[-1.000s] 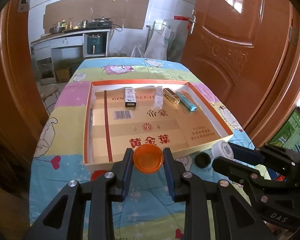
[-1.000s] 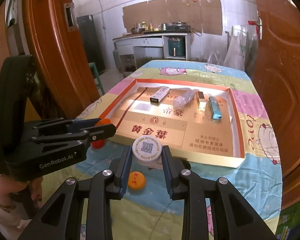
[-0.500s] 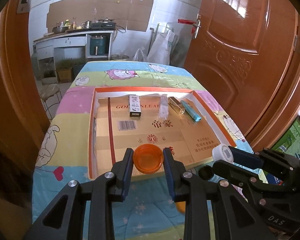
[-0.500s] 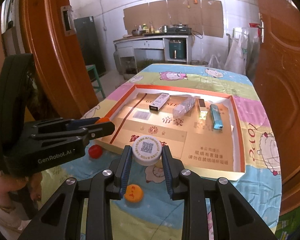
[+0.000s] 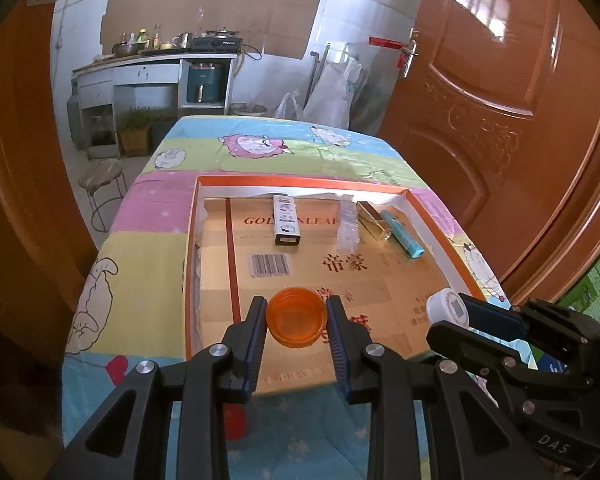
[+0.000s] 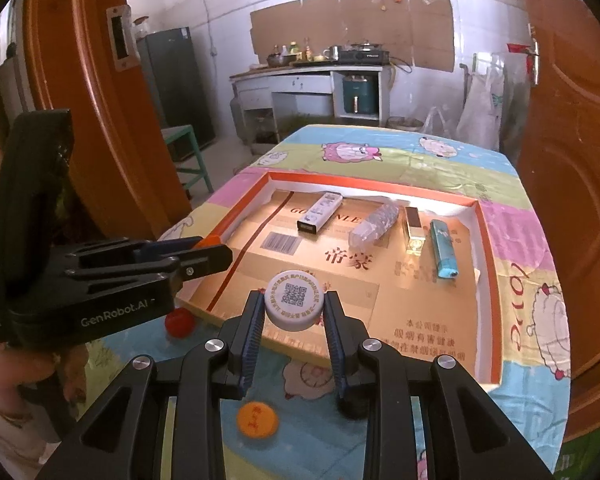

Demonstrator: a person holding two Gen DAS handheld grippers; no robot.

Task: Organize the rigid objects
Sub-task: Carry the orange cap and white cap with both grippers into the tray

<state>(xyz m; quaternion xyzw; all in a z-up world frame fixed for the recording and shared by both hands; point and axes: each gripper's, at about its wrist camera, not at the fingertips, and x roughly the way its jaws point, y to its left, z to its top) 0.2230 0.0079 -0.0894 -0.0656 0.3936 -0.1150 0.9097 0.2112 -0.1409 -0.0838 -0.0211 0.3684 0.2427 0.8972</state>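
My left gripper is shut on an orange cap, held hollow side up above the near part of the orange-rimmed tray. My right gripper is shut on a white cap with a QR code, held above the tray's near edge. In the left wrist view the white cap shows at the right. At the tray's far end lie a white box, a clear packet, a gold lighter and a blue lighter.
On the cartoon tablecloth in front of the tray lie a red cap, an orange cap and a dark cap half hidden by my right finger. Brown doors stand at both sides. A stool stands left of the table.
Both grippers have risen and moved forward over the tray's near edge, each keeping its cap. The table and the tray look farther below.
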